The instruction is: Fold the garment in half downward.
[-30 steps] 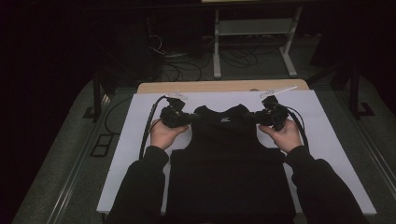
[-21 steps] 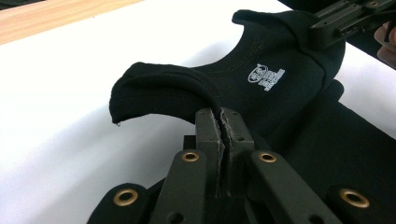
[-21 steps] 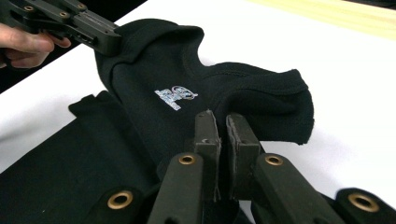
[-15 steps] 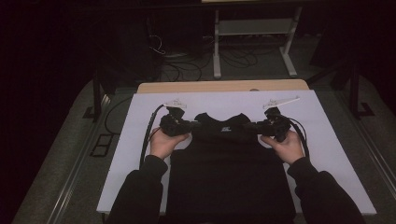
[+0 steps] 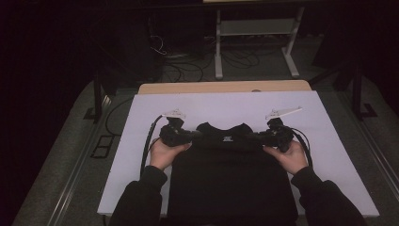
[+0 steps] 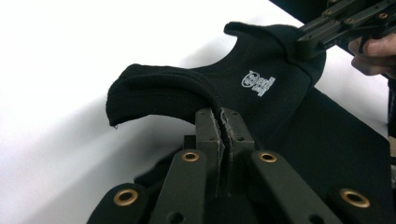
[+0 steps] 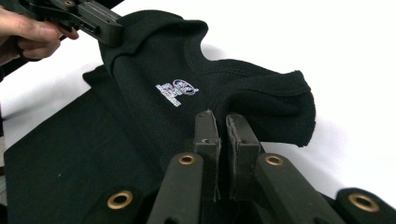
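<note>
We hold a black knitted garment (image 5: 233, 174) flat on the white counter (image 5: 216, 108), our left tool (image 6: 223, 122) and right tool (image 7: 223, 122) each pinched on a shoulder. Its small white neck logo (image 6: 258, 83) is too blurred to read.

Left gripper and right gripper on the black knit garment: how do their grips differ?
The left gripper pinches the black knit garment at its left shoulder; the right gripper pinches the right shoulder. They point toward each other across the neckline. Both are shut on fabric, held just above the white table.
</note>
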`<move>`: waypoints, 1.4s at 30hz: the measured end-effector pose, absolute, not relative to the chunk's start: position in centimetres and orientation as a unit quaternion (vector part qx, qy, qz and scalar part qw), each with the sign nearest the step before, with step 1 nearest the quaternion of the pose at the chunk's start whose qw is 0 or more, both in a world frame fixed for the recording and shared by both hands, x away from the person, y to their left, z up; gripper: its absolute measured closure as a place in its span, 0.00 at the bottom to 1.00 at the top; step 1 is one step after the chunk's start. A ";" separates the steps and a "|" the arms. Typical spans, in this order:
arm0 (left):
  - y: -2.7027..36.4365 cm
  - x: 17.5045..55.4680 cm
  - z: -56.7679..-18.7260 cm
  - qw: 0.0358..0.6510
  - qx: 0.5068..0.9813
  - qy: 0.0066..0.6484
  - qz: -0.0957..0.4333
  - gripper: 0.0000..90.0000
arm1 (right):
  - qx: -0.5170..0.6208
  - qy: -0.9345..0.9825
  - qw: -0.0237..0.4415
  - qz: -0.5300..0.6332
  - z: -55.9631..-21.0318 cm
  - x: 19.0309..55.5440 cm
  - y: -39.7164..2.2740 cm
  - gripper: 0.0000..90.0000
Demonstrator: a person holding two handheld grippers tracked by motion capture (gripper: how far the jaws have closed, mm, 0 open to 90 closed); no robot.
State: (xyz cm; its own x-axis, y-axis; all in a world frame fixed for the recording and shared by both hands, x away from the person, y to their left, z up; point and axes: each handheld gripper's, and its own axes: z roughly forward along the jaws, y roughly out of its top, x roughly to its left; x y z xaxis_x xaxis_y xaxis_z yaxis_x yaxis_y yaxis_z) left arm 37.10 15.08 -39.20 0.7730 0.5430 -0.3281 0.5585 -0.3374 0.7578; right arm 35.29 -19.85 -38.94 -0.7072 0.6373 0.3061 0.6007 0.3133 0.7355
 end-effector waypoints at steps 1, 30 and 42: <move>15.1 37.0 -39.3 0.468 0.817 0.337 -0.009 0.96 | 0.382 0.811 0.022 0.443 -39.0 35.1 -19.8 0.93; 15.6 33.4 -39.8 0.477 0.822 0.311 -0.012 0.95 | 0.354 0.822 0.010 0.446 -39.1 32.0 -19.8 0.92; 15.4 31.8 -40.1 0.469 0.832 0.295 -0.018 0.95 | 0.342 0.829 0.002 0.443 -39.2 30.5 -19.7 0.92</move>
State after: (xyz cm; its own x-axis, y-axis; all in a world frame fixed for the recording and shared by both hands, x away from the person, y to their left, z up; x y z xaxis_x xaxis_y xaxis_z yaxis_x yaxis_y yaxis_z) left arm 31.83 15.42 -40.07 0.8251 0.4742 -0.3071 0.5082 -0.3857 0.7700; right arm 30.48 -19.70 -39.18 -0.7658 0.5692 0.2995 0.5653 0.3736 0.7354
